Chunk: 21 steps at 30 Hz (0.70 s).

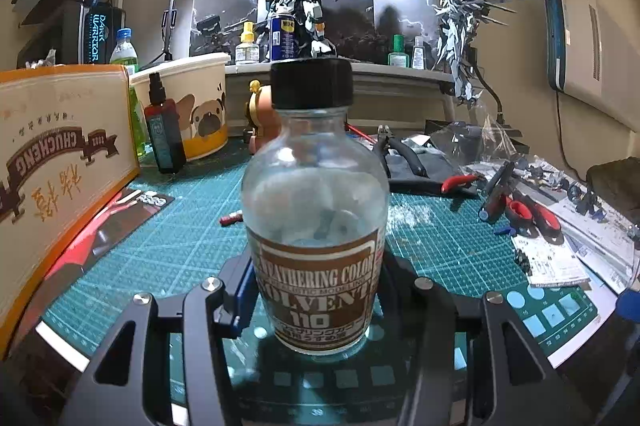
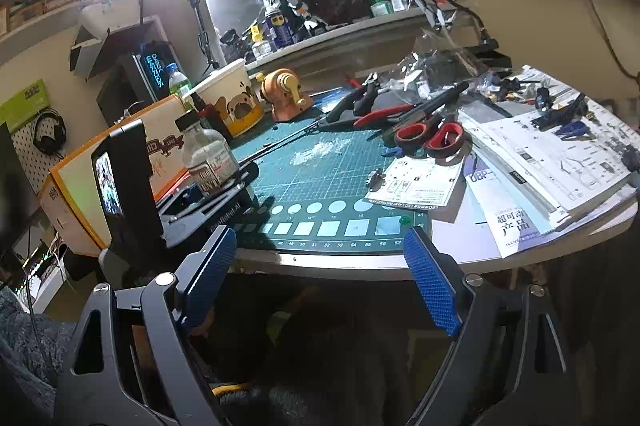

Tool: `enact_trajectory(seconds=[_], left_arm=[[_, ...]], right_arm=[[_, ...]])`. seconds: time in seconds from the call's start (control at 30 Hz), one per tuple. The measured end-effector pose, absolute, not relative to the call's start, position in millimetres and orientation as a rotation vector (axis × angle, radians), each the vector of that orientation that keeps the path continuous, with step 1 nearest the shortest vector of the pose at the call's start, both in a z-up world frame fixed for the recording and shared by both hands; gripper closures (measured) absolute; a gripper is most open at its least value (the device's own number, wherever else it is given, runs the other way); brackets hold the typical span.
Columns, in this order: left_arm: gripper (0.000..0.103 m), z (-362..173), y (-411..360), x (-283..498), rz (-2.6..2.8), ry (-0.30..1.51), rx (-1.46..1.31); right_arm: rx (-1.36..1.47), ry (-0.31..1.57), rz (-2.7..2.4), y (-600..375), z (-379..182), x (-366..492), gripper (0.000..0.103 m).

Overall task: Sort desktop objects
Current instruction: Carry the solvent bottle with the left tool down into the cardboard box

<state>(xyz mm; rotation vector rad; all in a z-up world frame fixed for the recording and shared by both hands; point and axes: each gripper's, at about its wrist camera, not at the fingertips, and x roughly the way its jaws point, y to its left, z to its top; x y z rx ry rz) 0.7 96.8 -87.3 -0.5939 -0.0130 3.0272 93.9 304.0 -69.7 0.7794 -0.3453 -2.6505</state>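
A clear glass solvent bottle (image 1: 316, 226) with a black cap and a brown label stands upright between the fingers of my left gripper (image 1: 316, 286), which is shut on its lower body, just above the green cutting mat (image 1: 192, 238). In the right wrist view the same bottle (image 2: 208, 157) shows in the left gripper (image 2: 224, 185) at the mat's left side. My right gripper (image 2: 320, 266) is open and empty, held off the table's front edge, its blue pads (image 2: 432, 286) wide apart.
An orange-edged cardboard box (image 1: 60, 161), a dark spray bottle (image 1: 164, 129) and a pug cup (image 1: 192, 105) stand on the left. Pliers (image 1: 404, 153), red-handled scissors (image 2: 432, 135), cutters and manuals (image 2: 560, 161) lie on the right. An orange figure (image 2: 284, 93) stands at the back.
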Motion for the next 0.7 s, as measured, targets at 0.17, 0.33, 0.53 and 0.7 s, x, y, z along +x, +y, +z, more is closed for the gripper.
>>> enact_trajectory(seconds=[0.17,0.33,0.53,0.7], left_arm=[[0.053,-51,83,9,3.022,-0.039,-0.541],[0.053,11,49,24,3.042,-0.056,-0.468],[0.053,89,-25,41,3.093,-0.068,-0.418],[0.053,150,-99,42,3.179,-0.023,-0.361]], right_arm=[[0.78,-0.343,-2.635,301,-71,92,0.018],[0.784,-0.358,-2.607,294,-75,86,0.018],[0.775,-0.373,-2.535,276,-80,77,0.018],[0.741,-0.371,-2.493,264,-77,74,0.018]])
